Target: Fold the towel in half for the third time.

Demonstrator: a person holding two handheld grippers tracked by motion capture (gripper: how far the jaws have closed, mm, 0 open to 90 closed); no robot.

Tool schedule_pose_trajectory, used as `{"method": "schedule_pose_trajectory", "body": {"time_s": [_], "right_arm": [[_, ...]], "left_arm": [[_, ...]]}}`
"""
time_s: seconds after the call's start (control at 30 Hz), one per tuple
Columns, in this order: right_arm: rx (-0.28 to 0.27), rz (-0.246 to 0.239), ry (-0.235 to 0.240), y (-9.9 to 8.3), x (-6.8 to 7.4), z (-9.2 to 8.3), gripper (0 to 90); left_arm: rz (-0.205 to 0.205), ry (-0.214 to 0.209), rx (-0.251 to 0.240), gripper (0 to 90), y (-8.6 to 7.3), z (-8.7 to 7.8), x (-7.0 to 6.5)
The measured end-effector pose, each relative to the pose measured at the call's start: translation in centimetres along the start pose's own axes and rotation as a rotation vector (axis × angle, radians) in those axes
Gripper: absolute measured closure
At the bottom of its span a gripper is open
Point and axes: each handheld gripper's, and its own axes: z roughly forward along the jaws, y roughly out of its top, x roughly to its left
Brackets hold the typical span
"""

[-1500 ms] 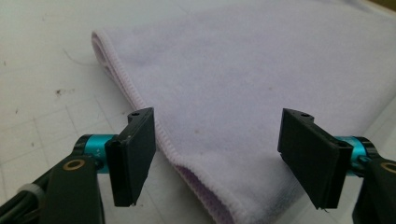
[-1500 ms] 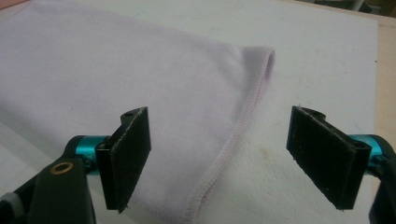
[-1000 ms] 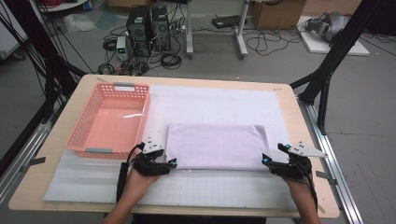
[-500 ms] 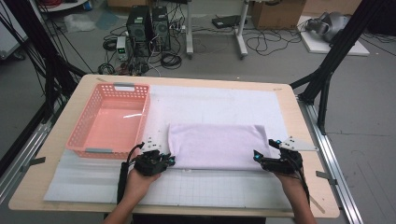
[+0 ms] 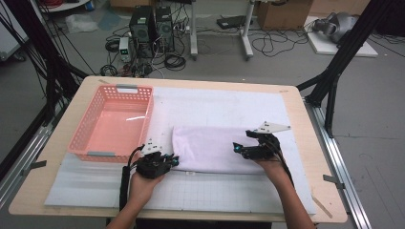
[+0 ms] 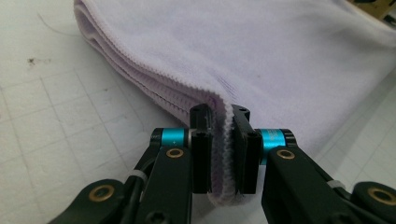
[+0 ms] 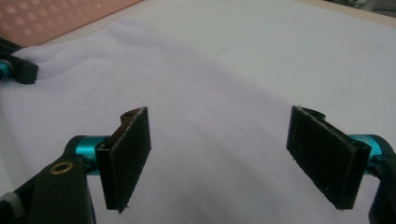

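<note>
- folding looks to be the work in hand: the lilac towel (image 5: 212,149) already lies doubled into a long strip at the lower middle of the high view, on the white mat (image 5: 224,102) that covers the counter (image 5: 305,157).
- the left claw (image 6: 219,140) has just been closing and is now pinched on the towel's near corner; in the left gripper view the stacked hems run up between its two black pads.
- the right claw (image 7: 229,158) stands wide open with nothing in it, hovering over the towel's right part; whether it touches the cloth i cannot tell.
- my judgement: one or more folds are done, and left are a grip by the right claw, another fold, and perhaps putting the towel in the pink basket (image 5: 90,136), which sits bare at the left of the frame, just beside the towel.
- hard to make out: the layer count at the fold, since the hems bunch together; the towel's right edge lies under the right claw in the high view; the right gripper view is softly blurred.
</note>
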Motion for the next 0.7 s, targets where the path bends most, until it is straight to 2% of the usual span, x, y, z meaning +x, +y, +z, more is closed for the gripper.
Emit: {"method": "schedule_pose_trajectory", "body": {"time_s": [0.13, 0.2, 0.3, 0.33, 0.37, 0.7], "right_arm": [[0.014, -0.037, 0.032, 2.2, 0.6, 2.2, 22.2], [0.018, -0.036, 0.035, 2.5, 0.7, 2.6, 22.4], [0.028, -0.046, 0.055, 3.5, 1.0, 4.1, 24.0], [0.039, -0.050, 0.067, 4.2, 1.3, 5.2, 25.0], [0.039, -0.050, 0.067, 4.2, 1.3, 5.2, 25.0], [0.105, -0.101, 0.099, 6.4, 2.3, 10.4, 26.9]], "left_arm": [[0.011, 0.000, -0.013, 79.7, 0.0, -0.1, -0.1], [0.008, -0.006, -0.018, 79.7, 0.0, -0.2, -0.1], [0.010, -0.005, -0.022, 79.7, 0.0, -0.2, -0.1], [0.011, -0.002, -0.020, 79.7, 0.0, -0.2, -0.1], [0.014, -0.001, -0.018, 79.7, 0.0, -0.2, -0.1], [0.016, 0.003, -0.009, 79.6, -0.1, -0.1, -0.2]]}}
